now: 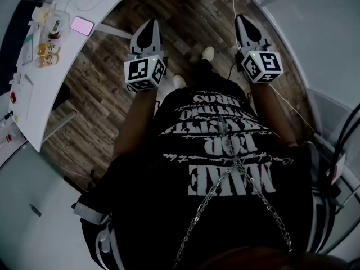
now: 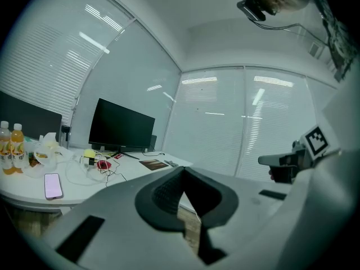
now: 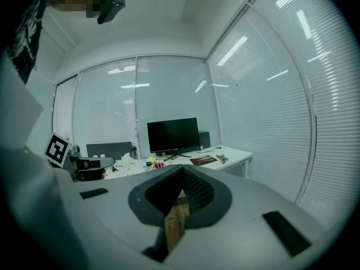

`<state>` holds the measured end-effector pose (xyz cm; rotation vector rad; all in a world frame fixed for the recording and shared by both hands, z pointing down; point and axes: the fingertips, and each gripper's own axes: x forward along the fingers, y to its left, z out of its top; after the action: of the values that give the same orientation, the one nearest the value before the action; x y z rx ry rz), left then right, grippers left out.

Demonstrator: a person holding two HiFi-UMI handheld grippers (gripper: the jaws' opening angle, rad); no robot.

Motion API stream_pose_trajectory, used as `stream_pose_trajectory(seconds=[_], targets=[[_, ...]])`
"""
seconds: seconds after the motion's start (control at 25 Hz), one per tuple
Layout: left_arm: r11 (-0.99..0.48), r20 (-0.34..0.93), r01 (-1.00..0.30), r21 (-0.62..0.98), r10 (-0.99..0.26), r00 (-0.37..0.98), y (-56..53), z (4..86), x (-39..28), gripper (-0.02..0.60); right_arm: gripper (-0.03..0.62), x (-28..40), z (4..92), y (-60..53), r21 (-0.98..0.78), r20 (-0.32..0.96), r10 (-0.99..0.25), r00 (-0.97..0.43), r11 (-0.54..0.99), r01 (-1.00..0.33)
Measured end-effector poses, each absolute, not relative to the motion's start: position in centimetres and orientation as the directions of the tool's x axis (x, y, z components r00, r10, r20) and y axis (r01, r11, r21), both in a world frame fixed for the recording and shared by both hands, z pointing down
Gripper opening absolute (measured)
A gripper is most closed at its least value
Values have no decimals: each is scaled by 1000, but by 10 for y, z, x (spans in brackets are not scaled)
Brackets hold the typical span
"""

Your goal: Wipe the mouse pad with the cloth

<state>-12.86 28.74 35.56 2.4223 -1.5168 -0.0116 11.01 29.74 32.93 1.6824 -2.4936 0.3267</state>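
A brown mouse pad (image 2: 153, 164) (image 3: 203, 160) lies on the white desk (image 2: 129, 173) in front of a black monitor (image 2: 121, 127). I cannot make out a cloth in any view. My left gripper (image 1: 150, 24) (image 2: 183, 170) is held over the wooden floor, away from the desk, its jaws together with nothing between them. My right gripper (image 1: 241, 19) (image 3: 181, 167) is level with it to the right, also shut and empty. Both point roughly level toward the desk across the room.
A pink phone (image 1: 82, 25) (image 2: 53, 185), drink bottles (image 2: 11, 148), a crumpled white bag (image 2: 48, 149) and cables lie on the desk (image 1: 50, 83). Wooden floor (image 1: 185, 10) stretches ahead. Blinds cover glass walls around the room. The person's feet (image 1: 208, 54) stand below.
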Motion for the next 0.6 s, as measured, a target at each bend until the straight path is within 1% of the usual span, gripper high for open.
stream_pose_trajectory(seconds=[0.16, 0.32, 0.6], targets=[[-383, 173, -892, 242, -887, 428, 263, 363, -122, 6, 2, 114, 333, 272, -127, 219, -889, -402, 383, -915], [-375, 200, -890, 258, -881, 429, 240, 373, -97, 5, 2, 127, 341, 251, -137, 239, -872, -428, 406, -904], [-401, 185, -882, 250, -874, 450, 185, 365, -50, 6, 1, 164, 335, 196, -135, 228, -870, -436, 415, -900]])
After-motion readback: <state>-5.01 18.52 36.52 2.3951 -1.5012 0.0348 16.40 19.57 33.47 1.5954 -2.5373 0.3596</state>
